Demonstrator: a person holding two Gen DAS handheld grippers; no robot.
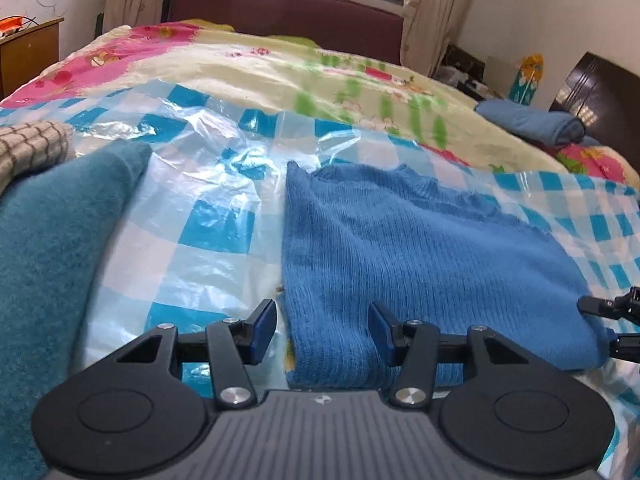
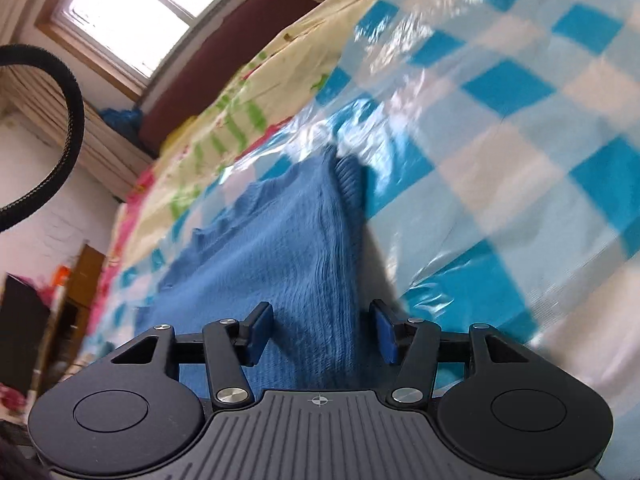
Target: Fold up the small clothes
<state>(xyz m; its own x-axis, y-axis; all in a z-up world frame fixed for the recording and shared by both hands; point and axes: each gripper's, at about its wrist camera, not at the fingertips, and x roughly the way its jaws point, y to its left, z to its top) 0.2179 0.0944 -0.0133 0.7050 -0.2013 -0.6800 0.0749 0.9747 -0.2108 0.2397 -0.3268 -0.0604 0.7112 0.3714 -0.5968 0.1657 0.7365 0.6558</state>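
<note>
Teal garment (image 1: pixel 60 240): I am seeing it lying at the far left of the bed, with a checked cloth (image 1: pixel 32 146) just beyond it.
Plastic sheet (image 1: pixel 208 208): blue-and-white checked, it is covering the near part of the bed (image 1: pixel 260 64) under the clothes.
Left claw (image 1: pixel 322 330): I am holding it released, its jaws apart, straddling the sweater's left edge at the near end.
Blue sweater (image 1: pixel 420 240): folded, it is lying flat on the plastic sheet, right of centre.
Right claw (image 2: pixel 320 330): I am holding it released too, jaws apart, over the sweater's near folded edge; in the left view its tips are showing at the sweater's right edge.
Rolled blue cloth (image 1: pixel 532 122): lying well apart, at the far right.
</note>
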